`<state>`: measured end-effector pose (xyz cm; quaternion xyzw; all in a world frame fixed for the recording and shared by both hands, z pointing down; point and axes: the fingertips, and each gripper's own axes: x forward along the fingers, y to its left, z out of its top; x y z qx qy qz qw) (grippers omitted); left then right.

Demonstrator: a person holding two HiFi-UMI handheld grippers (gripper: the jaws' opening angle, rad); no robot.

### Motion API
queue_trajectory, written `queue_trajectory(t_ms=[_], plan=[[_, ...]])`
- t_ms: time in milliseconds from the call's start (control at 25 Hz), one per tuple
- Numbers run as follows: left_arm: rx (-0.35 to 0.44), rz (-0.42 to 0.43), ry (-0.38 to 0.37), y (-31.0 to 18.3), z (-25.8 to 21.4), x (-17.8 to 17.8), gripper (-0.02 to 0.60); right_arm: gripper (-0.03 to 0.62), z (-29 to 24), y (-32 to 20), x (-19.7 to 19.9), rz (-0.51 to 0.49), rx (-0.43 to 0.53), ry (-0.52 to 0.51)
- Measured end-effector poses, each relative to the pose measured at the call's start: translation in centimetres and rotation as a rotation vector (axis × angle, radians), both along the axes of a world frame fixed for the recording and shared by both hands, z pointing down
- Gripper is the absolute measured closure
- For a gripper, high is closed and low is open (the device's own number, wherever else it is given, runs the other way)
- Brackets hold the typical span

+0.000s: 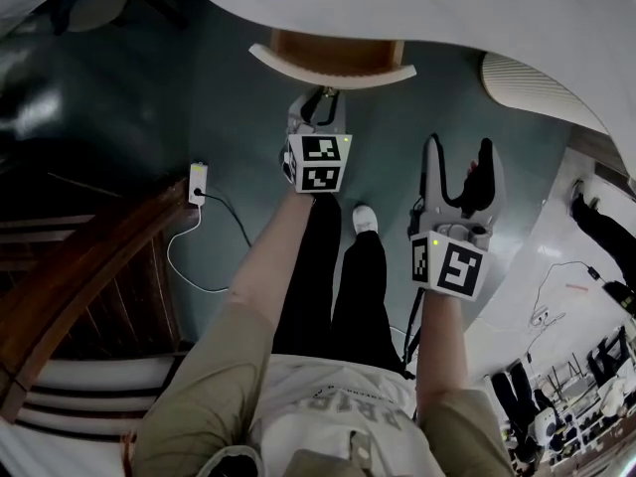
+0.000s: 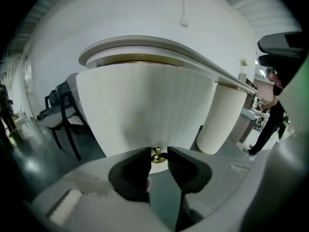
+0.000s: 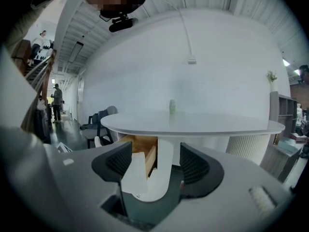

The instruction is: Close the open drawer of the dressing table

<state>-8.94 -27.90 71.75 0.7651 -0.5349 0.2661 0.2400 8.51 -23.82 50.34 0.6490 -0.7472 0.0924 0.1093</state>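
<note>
the left claw (image 1: 320,102) (image 2: 158,153) has its jaws drawn narrow on the small brass knob (image 2: 157,156), which fills the gap between the two dark tips. the knob sits at the bottom middle of the curved, ribbed white drawer front (image 2: 145,105), straight ahead of this claw and filling most of its view. in the head view the drawer (image 1: 333,68) stands pulled out from under the white dressing table (image 1: 397,8), its wooden inside showing just beyond the claw's tips. to the right of the left claw stands a fluted white pedestal (image 2: 219,117); to its left, further back, a dark chair (image 2: 60,105).

the right claw (image 1: 458,157) (image 3: 155,158) stands wide with nothing between its jaws, held well back from the table. ahead of it, between the jaws as seen, is the open drawer (image 3: 142,151) with pale wood sides, and above that the table top (image 3: 193,124), where a small green bottle (image 3: 172,106) stands upright; its label is too small to read.

each claw carries a marker cube (image 1: 318,163) with black and white square patterns. the print on the person's shirt (image 1: 328,405) is too blurred to read.
</note>
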Motion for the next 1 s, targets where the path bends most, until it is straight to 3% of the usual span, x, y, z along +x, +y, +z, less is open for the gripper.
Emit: queue_trajectory(t_ms=[1000], plan=[[0.155, 0.048, 0.016, -5.1, -0.9, 0.6, 0.462, 0.284, 1.8, -2.6, 0.5, 0.035, 0.054, -0.008]])
